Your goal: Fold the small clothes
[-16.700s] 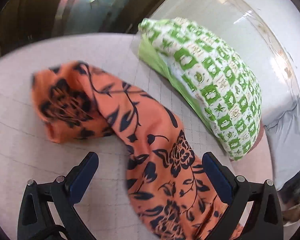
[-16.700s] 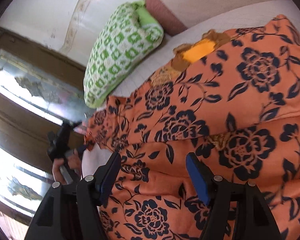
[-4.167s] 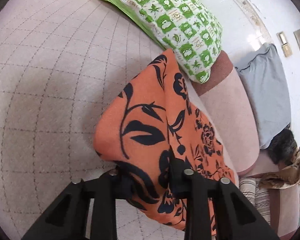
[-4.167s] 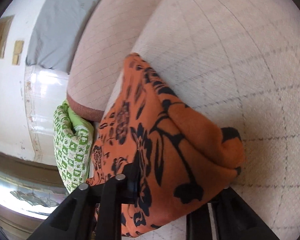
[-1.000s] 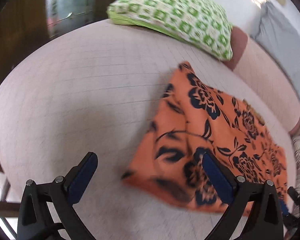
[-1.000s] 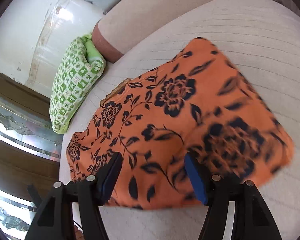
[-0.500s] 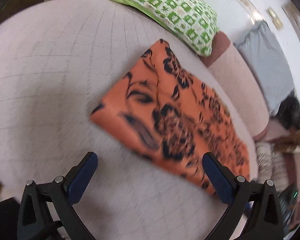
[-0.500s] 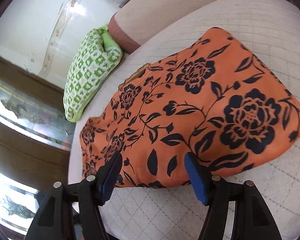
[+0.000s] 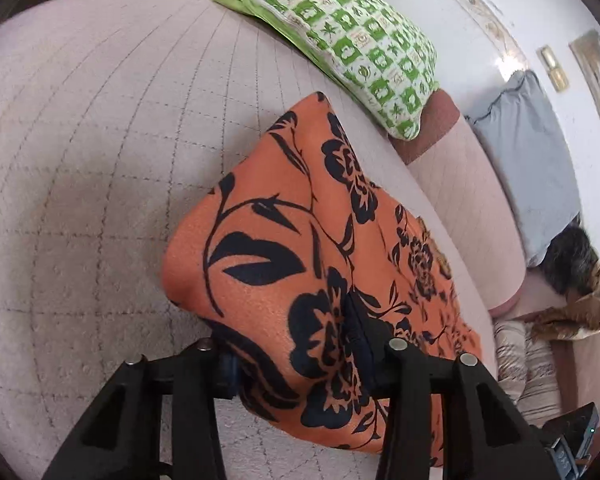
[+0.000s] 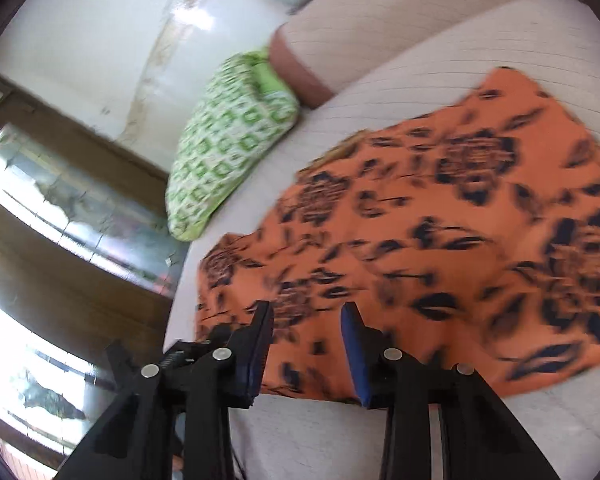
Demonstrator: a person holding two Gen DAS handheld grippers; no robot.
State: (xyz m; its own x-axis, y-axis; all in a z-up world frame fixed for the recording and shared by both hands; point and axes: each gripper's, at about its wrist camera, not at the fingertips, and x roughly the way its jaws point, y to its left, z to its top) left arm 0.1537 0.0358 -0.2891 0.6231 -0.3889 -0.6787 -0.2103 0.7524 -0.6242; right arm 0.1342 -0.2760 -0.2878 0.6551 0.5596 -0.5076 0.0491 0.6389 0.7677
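Observation:
An orange cloth with black flowers (image 9: 284, 248) lies folded flat on the pale quilted seat (image 9: 80, 160). Its near corner bulges up between the fingers of my left gripper (image 9: 292, 352), whose closing jaws press on it from both sides. The right wrist view is blurred. There the same cloth (image 10: 440, 240) spreads to the right, and my right gripper (image 10: 306, 344) hangs over its near edge. Those jaws are closing too, with orange cloth showing in the gap and the pads apart from it. A black device, probably my left gripper, shows behind the left finger (image 10: 256, 356).
A green-and-white checked pillow (image 9: 352, 40) (image 10: 228, 152) leans at the far end of the seat against the padded backrest (image 9: 460, 184). A grey cushion (image 9: 532, 160) sits further right. Dark wooden furniture with glass panels (image 10: 60, 208) stands beyond the seat's left edge.
My left gripper came down onto the cloth's near corner and its wide jaws narrowed around it, bunching the corner. My right gripper's jaws narrowed and it slid left along the near edge.

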